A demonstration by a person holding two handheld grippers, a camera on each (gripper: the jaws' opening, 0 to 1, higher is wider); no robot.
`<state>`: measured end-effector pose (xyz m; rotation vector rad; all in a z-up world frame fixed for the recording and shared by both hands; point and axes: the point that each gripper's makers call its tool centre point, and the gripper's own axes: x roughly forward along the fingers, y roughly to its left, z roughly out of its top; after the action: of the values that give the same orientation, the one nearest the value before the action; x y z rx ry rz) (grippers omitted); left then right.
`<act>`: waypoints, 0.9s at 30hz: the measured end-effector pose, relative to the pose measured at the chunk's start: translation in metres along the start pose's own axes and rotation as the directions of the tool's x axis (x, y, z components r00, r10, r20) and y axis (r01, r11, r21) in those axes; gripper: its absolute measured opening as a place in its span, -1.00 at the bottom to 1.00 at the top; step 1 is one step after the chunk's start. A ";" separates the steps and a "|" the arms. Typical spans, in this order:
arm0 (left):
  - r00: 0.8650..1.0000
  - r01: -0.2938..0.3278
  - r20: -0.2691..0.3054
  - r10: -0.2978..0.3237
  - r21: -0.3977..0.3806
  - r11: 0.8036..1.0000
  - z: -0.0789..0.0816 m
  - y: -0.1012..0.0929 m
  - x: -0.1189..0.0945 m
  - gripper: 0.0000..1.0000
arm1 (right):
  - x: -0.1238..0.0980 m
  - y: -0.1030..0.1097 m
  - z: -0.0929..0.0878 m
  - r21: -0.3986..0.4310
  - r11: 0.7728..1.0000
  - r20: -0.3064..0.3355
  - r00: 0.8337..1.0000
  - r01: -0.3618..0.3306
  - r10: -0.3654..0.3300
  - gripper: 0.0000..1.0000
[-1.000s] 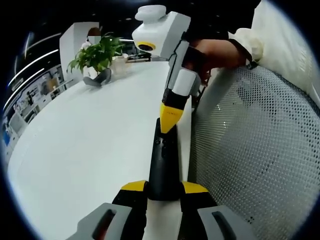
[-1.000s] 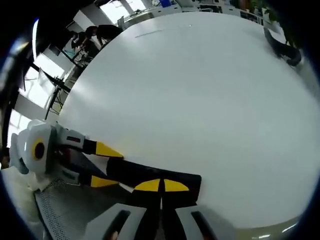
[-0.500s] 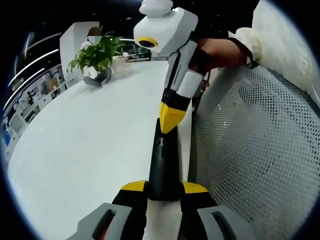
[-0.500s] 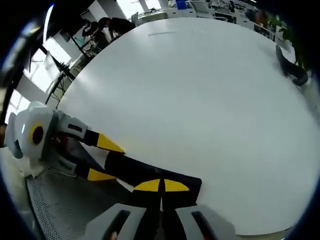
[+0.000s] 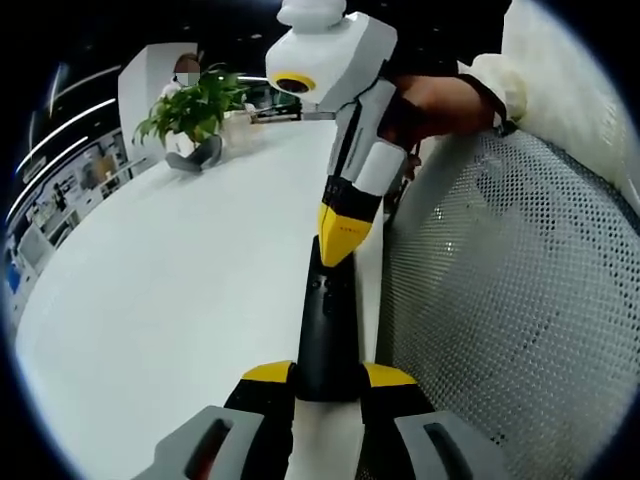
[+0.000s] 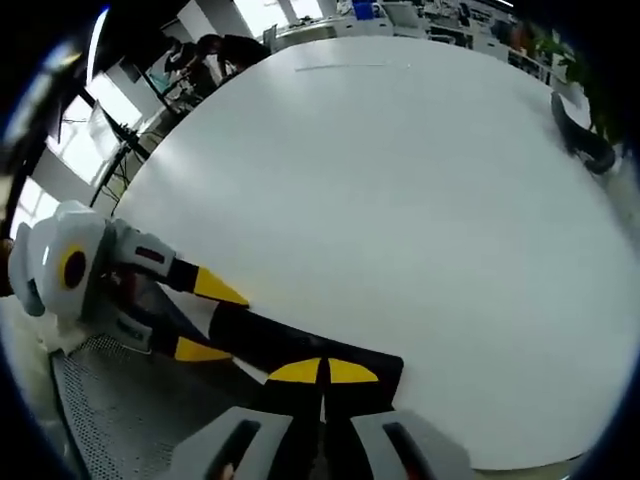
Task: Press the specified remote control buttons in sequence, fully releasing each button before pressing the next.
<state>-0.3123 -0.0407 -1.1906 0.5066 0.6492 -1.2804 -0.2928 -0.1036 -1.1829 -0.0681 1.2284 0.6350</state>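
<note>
A black remote control lies lengthwise at the near edge of the white table. My left gripper is shut on its near end, one yellow jaw tip on each side. From above, my right gripper comes down with its yellow tips shut together, touching the remote's far end near the buttons. In the right gripper view, the right gripper stands shut over the remote, and the left gripper clamps the remote from the left. A hand holds the right gripper.
A white mesh chair back stands close on the right of the table edge. At the table's far side are a potted plant and a dark curved object. People stand by windows beyond the table.
Over the last second the right gripper's body has tilted up a little while its tip stayed on the remote. The left gripper and the remote have not moved.
</note>
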 end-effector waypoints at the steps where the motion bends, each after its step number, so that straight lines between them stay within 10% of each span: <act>1: 1.000 0.001 0.000 -0.001 0.000 1.000 0.000 0.000 0.000 -0.50 | -0.001 0.000 0.000 0.003 1.000 0.006 1.000 -0.002 0.002 -1.00; 27: 1.000 0.022 -0.010 -0.022 0.028 0.999 0.002 -0.002 0.002 -0.52 | 0.000 0.006 0.002 -0.057 0.998 0.004 1.000 -0.011 0.011 -1.00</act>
<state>-0.3136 -0.0438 -1.1908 0.5304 0.6471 -1.3104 -0.2942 -0.0980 -1.1811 -0.1080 1.2072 0.6798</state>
